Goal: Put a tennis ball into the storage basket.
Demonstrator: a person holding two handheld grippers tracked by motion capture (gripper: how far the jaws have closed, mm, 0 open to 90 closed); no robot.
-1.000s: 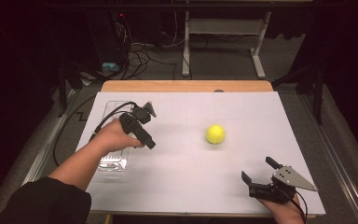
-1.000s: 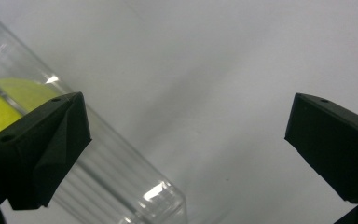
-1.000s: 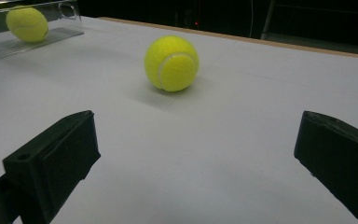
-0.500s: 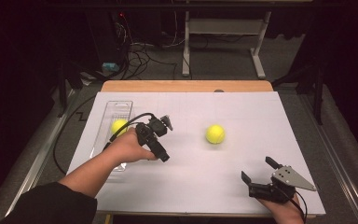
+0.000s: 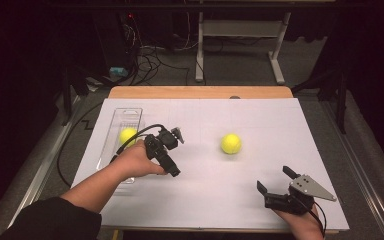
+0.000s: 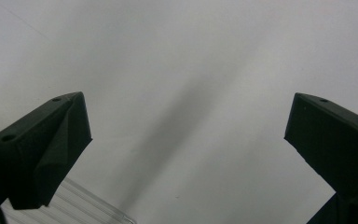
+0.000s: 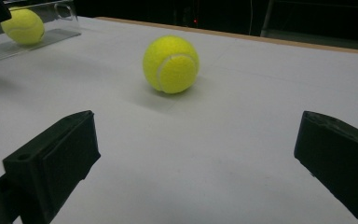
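Observation:
One yellow tennis ball [image 5: 128,136] lies in a clear plastic tray [image 5: 130,114] at the table's left. A second yellow tennis ball [image 5: 231,143] [image 7: 170,64] rests on the white table top near the middle. My left gripper [image 5: 176,153] [image 6: 182,121] is just right of the tray, open wide, with nothing but bare table between its jaws. The tray's corner [image 6: 88,205] sits at the bottom of the left gripper view. My right gripper [image 5: 274,179] [image 7: 191,140] rests open near the front right edge, facing the loose ball from some distance. The right gripper view also has the trayed ball [image 7: 23,25] far left.
A white sheet [image 5: 260,120] covers the table, with a wooden strip [image 5: 200,92] along its far edge. Beyond the table are a dark floor, cables [image 5: 150,55] and a metal stand's legs [image 5: 275,70].
My left gripper has moved right, off the tray, and a ball now lies uncovered in the tray. The right gripper and the loose ball have stayed put.

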